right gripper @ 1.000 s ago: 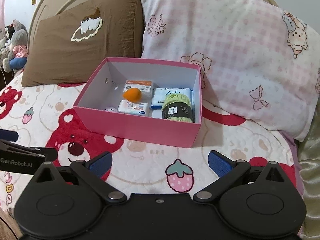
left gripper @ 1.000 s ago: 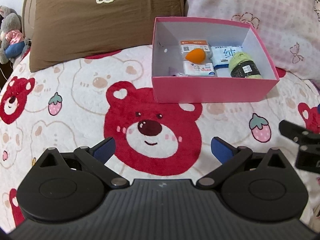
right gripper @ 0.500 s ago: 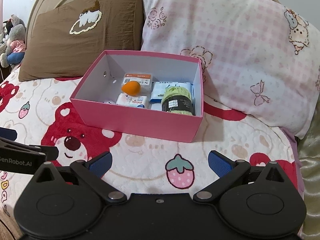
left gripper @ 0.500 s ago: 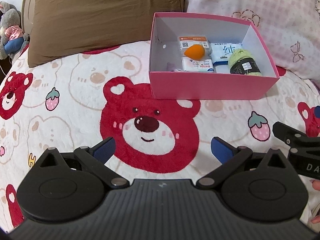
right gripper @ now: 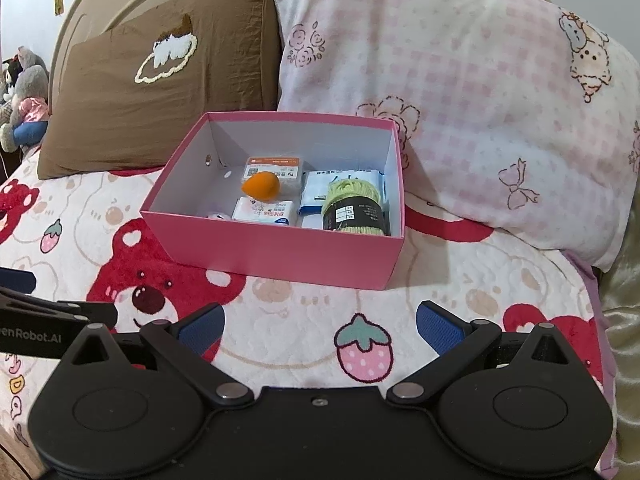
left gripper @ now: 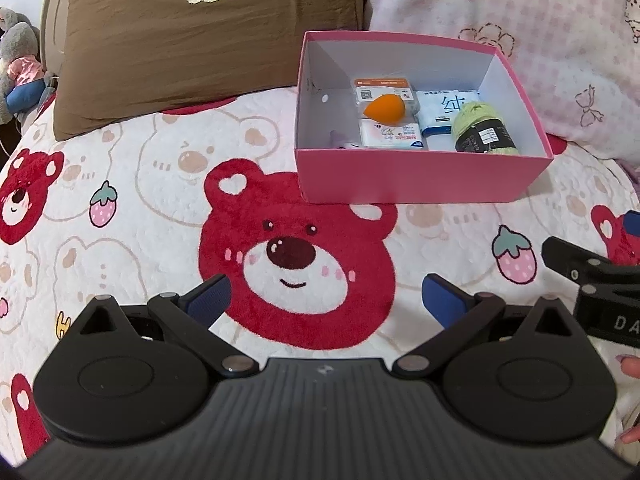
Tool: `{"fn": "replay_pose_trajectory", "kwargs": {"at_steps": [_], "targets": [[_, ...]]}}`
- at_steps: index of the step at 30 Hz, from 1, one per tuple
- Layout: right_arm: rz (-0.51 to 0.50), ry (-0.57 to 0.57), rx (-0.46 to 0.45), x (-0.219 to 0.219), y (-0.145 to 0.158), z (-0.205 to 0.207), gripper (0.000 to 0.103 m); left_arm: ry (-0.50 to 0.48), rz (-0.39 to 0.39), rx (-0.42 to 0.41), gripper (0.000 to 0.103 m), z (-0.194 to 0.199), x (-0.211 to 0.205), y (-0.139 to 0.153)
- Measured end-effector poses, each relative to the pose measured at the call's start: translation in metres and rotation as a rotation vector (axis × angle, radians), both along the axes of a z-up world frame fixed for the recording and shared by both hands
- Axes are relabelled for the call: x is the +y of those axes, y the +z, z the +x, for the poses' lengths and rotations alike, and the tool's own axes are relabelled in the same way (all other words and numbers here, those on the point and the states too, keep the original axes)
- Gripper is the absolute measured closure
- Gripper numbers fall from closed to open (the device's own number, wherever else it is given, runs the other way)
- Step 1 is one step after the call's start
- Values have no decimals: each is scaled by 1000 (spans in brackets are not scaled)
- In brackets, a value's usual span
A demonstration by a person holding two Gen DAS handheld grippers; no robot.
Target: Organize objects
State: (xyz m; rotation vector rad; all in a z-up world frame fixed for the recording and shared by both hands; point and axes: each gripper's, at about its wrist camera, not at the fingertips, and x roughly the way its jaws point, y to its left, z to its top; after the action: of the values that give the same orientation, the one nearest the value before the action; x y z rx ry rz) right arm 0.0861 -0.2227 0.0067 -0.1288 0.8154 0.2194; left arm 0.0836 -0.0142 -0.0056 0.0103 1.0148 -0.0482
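A pink box [left gripper: 420, 178] [right gripper: 276, 248] stands on the bear-print blanket near the pillows. Inside it lie an orange sponge [left gripper: 385, 107] [right gripper: 261, 186], a green yarn skein with a black band [left gripper: 482, 134] [right gripper: 354, 206], a blue-and-white tissue pack [left gripper: 442, 110] [right gripper: 340, 184], a small white pack [left gripper: 390, 134] [right gripper: 266, 211] and an orange-topped clear case [left gripper: 382, 85] [right gripper: 274, 163]. My left gripper [left gripper: 324, 300] hovers open and empty over the red bear face, short of the box. My right gripper [right gripper: 320, 330] is open and empty too, in front of the box.
A brown pillow [left gripper: 200, 36] [right gripper: 160, 92] and a pink checked pillow [left gripper: 520, 28] [right gripper: 460, 100] lean behind the box. Plush toys [left gripper: 20, 68] [right gripper: 24, 100] sit at the far left. The other gripper shows at each view's edge, with fingertips [left gripper: 630, 368] behind it.
Both grippers have drawn back a little from the box and stayed open. The box sits slightly higher and farther in both views; its contents have not moved.
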Motion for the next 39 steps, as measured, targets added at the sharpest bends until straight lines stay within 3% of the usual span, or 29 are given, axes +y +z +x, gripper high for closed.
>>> {"fn": "replay_pose_trajectory", "kwargs": {"at_steps": [13,25,30,39], "targets": [[13,-19,-17,1,5,-4,0,-8,-18,-53,0,-2,2,5],[0,-33,-33,2,8,-6,0,12,-57,-43,0,1,8,2],[-2,-23,-27,4,8,-8,0,3,-7,-55,0,-1,5,3],[-5,-21,-33,4,10,-10,0,-5,-18,-56,0,-2,5,5]]}}
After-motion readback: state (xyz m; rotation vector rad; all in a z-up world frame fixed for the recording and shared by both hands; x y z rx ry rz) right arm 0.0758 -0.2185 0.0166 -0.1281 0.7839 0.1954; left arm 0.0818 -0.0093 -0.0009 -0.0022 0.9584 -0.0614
